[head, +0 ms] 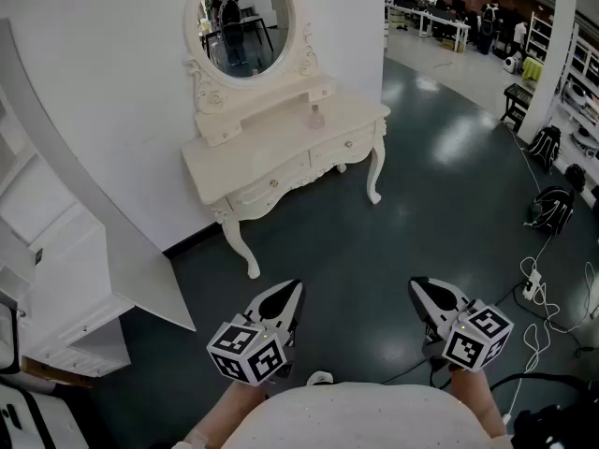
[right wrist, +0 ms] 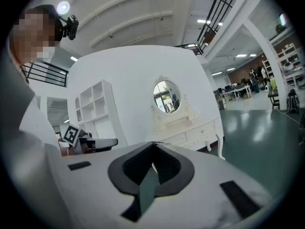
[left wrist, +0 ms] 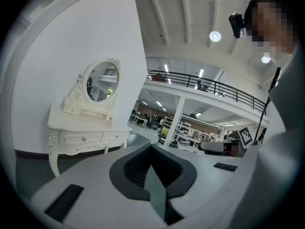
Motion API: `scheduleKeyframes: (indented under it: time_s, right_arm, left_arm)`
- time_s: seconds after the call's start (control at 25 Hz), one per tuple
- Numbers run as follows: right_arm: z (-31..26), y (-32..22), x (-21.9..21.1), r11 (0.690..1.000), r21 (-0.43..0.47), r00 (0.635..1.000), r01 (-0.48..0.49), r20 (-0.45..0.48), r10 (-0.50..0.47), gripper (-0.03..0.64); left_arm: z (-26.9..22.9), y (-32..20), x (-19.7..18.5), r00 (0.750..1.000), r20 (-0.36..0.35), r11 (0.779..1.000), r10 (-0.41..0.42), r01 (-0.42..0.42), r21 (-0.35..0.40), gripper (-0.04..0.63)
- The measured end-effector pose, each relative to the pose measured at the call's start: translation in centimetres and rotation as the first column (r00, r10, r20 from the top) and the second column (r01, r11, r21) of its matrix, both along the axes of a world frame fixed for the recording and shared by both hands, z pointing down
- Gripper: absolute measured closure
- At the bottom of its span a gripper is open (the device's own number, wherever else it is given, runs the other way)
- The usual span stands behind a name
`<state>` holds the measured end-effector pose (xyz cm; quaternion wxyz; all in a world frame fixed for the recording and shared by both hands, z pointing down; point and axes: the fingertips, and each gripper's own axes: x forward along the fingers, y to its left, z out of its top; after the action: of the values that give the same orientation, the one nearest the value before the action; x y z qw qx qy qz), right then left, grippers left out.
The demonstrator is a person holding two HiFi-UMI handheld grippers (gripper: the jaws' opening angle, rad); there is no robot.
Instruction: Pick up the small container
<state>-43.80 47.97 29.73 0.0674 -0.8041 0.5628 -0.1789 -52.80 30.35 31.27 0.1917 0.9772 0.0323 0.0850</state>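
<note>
The step in hand looks like the approach, with no reach begun. The container (head: pixel 317 117), a small pinkish bottle, stands upright on the white tabletop (head: pixel 262 152) below the mirror (head: pixel 245 21), toward the tabletop's right end. It is well apart from both grippers, far ahead and roughly between their lines. The left gripper (head: pixel 288 293) and right gripper (head: pixel 423 293) hang close to the person's body over the dark floor (head: pixel 402 213), each with its jaws pressed together and nothing between them. To do it well, I would step up to the table first, then spread one gripper's jaws before reaching. Come in level at the bottle's body and close gently, since so light a thing could tip.
</note>
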Motion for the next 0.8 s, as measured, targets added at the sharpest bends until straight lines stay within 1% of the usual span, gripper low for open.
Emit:
scheduleKeyframes:
  time_s: [0.28,0.44,0.6,0.72,0.8]
  right_arm:
    - [0.0,-1.7,0.5,1.0,-0.002,1.0,-0.027,0.002,0.027,0.615]
    - [0.5,-3.4,0.9,0.998,0.009,0.998,-0.063,0.012,0.062,0.615]
    - [0.9,-5.7,0.8,0.996,0.026,0.997,-0.081,0.022,0.08,0.615]
    - [1.7,-7.0,0.3,0.996,0.004,0.996,-0.091,0.017,0.091,0.614]
    - [2.1,-7.6,0.8,0.994,-0.019,0.995,-0.103,0.007,0.103,0.615]
  left_arm:
    - [0.2,-2.2,0.5,1.0,0.004,1.0,0.013,-0.013,-0.004,0.595]
    - [0.6,-4.2,1.3,0.999,0.01,0.999,0.048,-0.048,-0.004,0.595]
    - [0.6,-6.6,2.5,0.996,0.001,0.996,0.086,-0.086,0.001,0.595]
    - [0.8,-8.5,3.2,0.996,-0.002,0.995,0.095,-0.094,0.015,0.595]
    - [0.6,-9.5,4.0,0.996,-0.013,0.995,0.094,-0.094,0.015,0.595]
